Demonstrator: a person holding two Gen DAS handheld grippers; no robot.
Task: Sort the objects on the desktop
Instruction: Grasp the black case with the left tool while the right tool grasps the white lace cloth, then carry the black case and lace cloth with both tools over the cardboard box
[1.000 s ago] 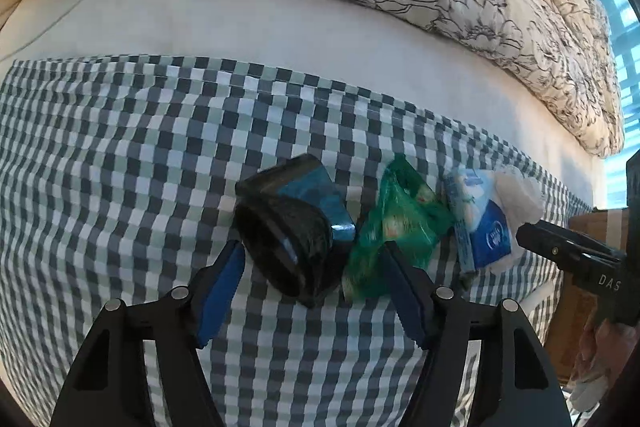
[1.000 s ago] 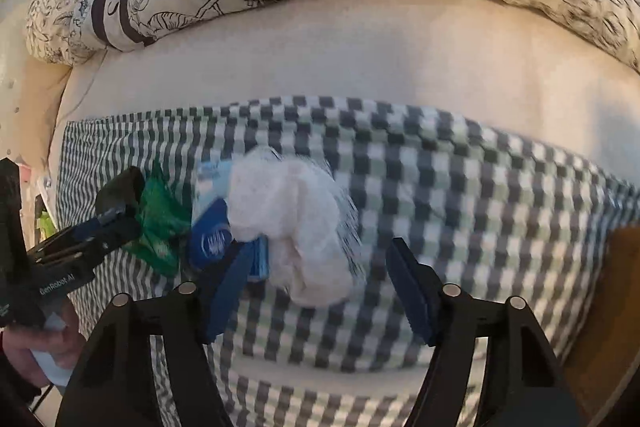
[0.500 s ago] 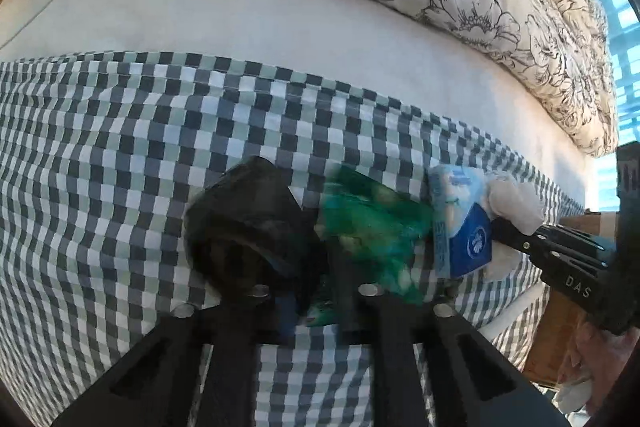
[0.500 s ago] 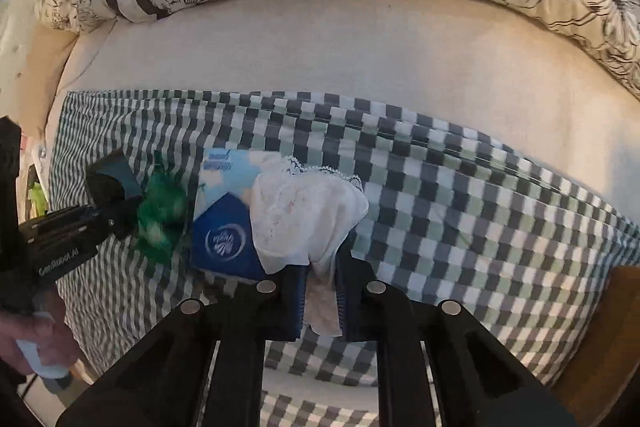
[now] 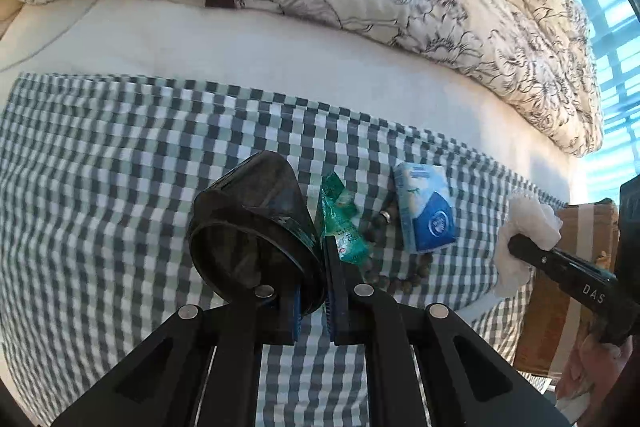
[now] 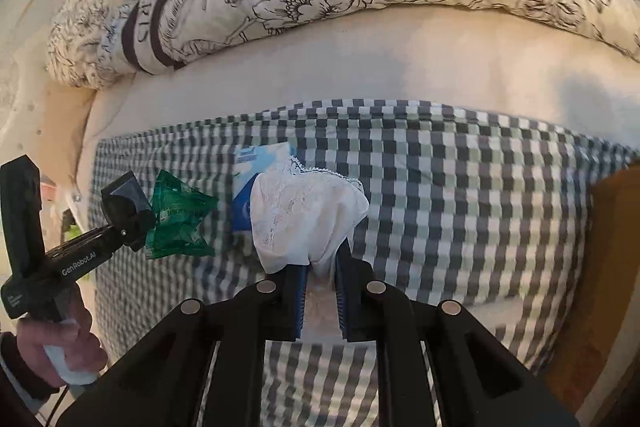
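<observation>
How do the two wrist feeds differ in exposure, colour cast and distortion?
Left wrist view: cool daylight, bright window blown out at right, black roll in the left claw sharp. Right wrist view: warmer and dimmer, white lace cloth in the right claw crisp. Both views: fisheye bends the checked cloth.

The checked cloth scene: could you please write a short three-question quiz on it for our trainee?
1. Fill in: on the checked cloth, the string of beads lies between the green packet and the ___ tissue pack.
2. What does the right hand-held gripper grip? A) white lace cloth B) green packet C) tissue pack
3. True or false: the left hand-held gripper is shut on the black cup.
Key: 1 blue; 2 A; 3 true.
</observation>
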